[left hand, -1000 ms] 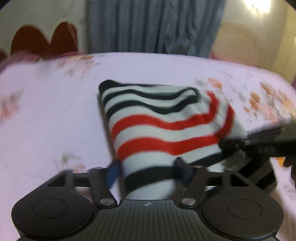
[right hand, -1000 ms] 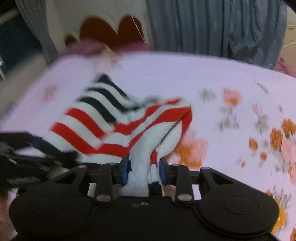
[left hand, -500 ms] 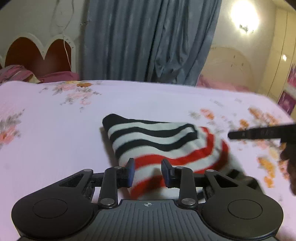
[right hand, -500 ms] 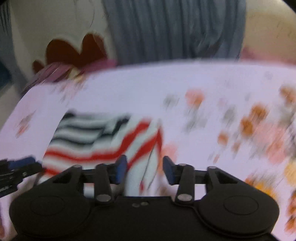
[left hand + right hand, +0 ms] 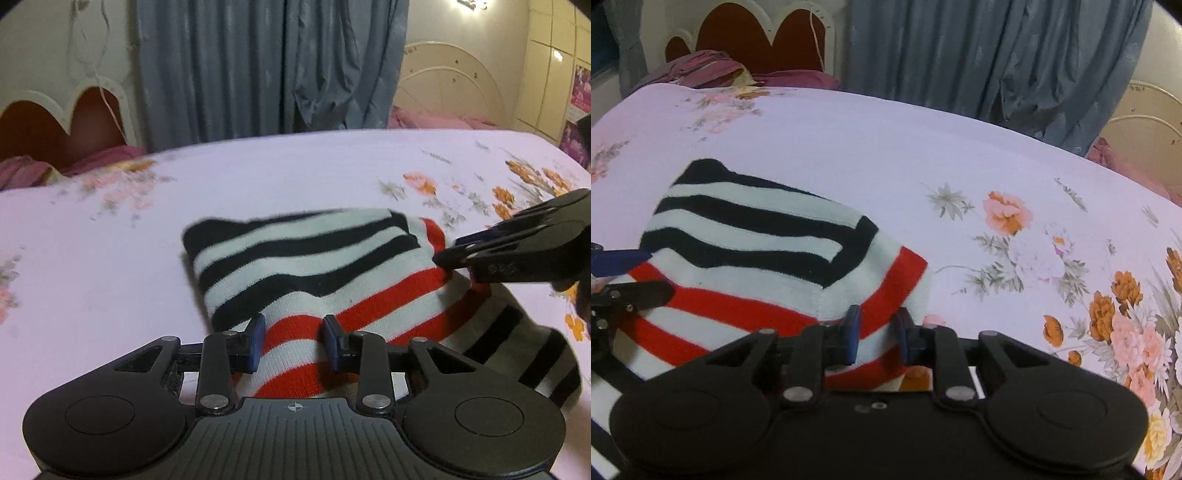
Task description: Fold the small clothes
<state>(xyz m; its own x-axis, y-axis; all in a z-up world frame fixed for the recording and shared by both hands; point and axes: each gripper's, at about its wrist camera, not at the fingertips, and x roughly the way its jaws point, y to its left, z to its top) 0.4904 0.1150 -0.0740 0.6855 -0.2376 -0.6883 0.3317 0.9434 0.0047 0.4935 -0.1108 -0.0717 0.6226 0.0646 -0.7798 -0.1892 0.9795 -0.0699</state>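
The striped garment (image 5: 332, 280) lies folded on the bed (image 5: 110, 258), near the middle of the left wrist view and in the lower left part of the right wrist view. Its upper layer has black and white stripes, and below this the stripes are red and white. A part with grey and black stripes sticks out at the lower right of the left wrist view.

The left gripper (image 5: 293, 341) is at the bottom centre of its view. Its jaws stand partly apart, with a clear gap between the blue pads, and the red and white cloth shows in this gap. The pads do not press the cloth, so the gripper holds nothing.

The right gripper (image 5: 875, 334) is at the bottom centre of its own view, over the right corner of the garment. Its jaws have just been closing, but a gap stays between the pads and the cloth seen there is not pinched. In the left wrist view this gripper enters from the right edge, its tips at the red stripe.

A grey curtain (image 5: 997, 55) hangs behind the bed, at the top of both views.
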